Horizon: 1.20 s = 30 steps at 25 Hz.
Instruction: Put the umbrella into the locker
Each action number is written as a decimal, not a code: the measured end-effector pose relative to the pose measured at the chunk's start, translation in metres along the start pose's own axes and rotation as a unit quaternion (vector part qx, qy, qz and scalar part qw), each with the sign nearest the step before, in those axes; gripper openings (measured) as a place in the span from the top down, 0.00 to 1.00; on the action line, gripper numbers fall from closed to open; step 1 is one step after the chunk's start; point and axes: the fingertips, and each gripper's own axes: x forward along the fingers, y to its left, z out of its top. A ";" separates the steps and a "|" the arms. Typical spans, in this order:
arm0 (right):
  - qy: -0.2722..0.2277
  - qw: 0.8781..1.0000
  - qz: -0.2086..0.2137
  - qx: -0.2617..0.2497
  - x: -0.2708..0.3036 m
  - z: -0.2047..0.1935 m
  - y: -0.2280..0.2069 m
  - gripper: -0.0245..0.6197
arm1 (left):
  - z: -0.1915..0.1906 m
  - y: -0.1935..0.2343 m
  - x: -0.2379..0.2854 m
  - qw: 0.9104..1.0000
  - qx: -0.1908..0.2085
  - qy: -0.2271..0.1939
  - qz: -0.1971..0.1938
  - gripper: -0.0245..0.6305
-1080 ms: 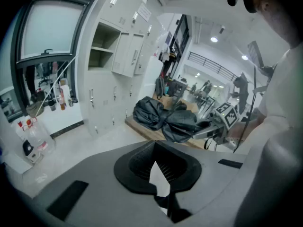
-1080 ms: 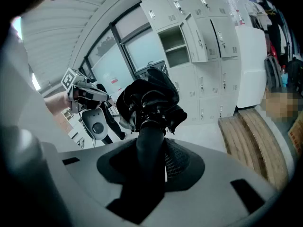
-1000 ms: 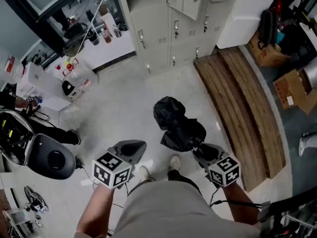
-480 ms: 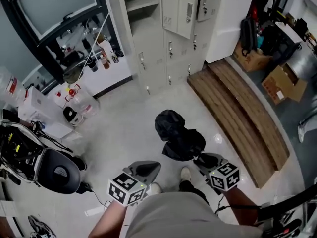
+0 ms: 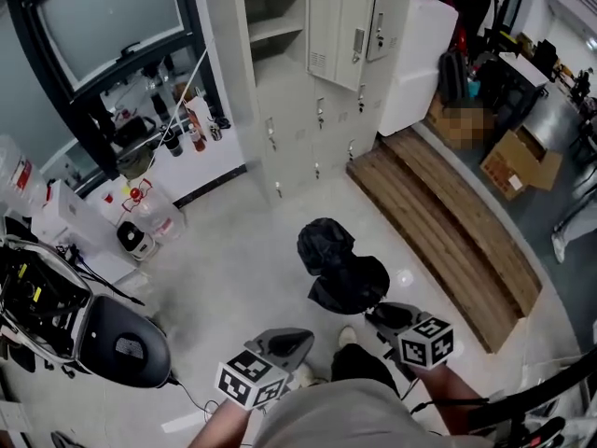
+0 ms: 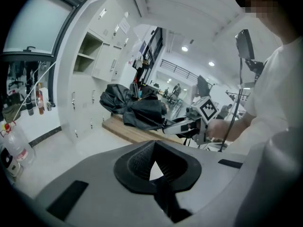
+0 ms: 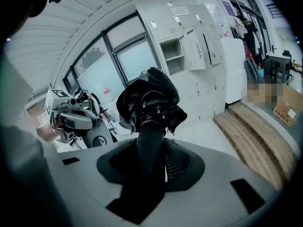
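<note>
A folded black umbrella (image 5: 340,269) sticks out ahead of my right gripper (image 5: 392,315), which is shut on its handle; the crumpled canopy (image 7: 149,100) fills the middle of the right gripper view above the jaws (image 7: 152,143). My left gripper (image 5: 280,343) is held low at the left, shut with nothing in it, its pads (image 6: 142,162) meeting. From the left gripper view I see the umbrella (image 6: 137,110) and the right gripper (image 6: 182,125) off to the side. The grey lockers (image 5: 317,73) stand ahead, with one open compartment (image 5: 270,21) and open doors (image 5: 350,35) in the top row.
A wooden step platform (image 5: 448,222) runs along the right. A white cabinet (image 5: 415,49) stands beside the lockers, with cardboard boxes (image 5: 518,161) further right. At the left are a black round seat (image 5: 117,343), a water jug (image 5: 154,217) and a cluttered window ledge (image 5: 159,119).
Both grippers and the umbrella have been carried forward towards the lockers. More of the upper lockers and the open compartment has come into view.
</note>
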 end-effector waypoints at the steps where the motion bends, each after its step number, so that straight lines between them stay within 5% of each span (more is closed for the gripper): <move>1: 0.001 1.000 -0.002 0.000 0.000 0.004 0.001 0.73 | -0.001 0.001 -0.002 1.000 -0.001 0.000 -0.002 0.95; 8: -0.010 1.000 -0.010 -0.014 0.009 0.061 -0.026 0.73 | 0.025 0.027 0.012 1.000 0.009 -0.011 -0.002 0.95; 23: -0.030 0.996 0.017 -0.082 0.093 0.255 -0.149 0.73 | 0.183 0.155 0.094 0.999 0.041 -0.011 0.030 0.95; 30: -0.045 0.994 0.021 -0.093 0.116 0.313 -0.197 0.73 | 0.230 0.185 0.140 0.999 0.047 0.003 0.013 0.95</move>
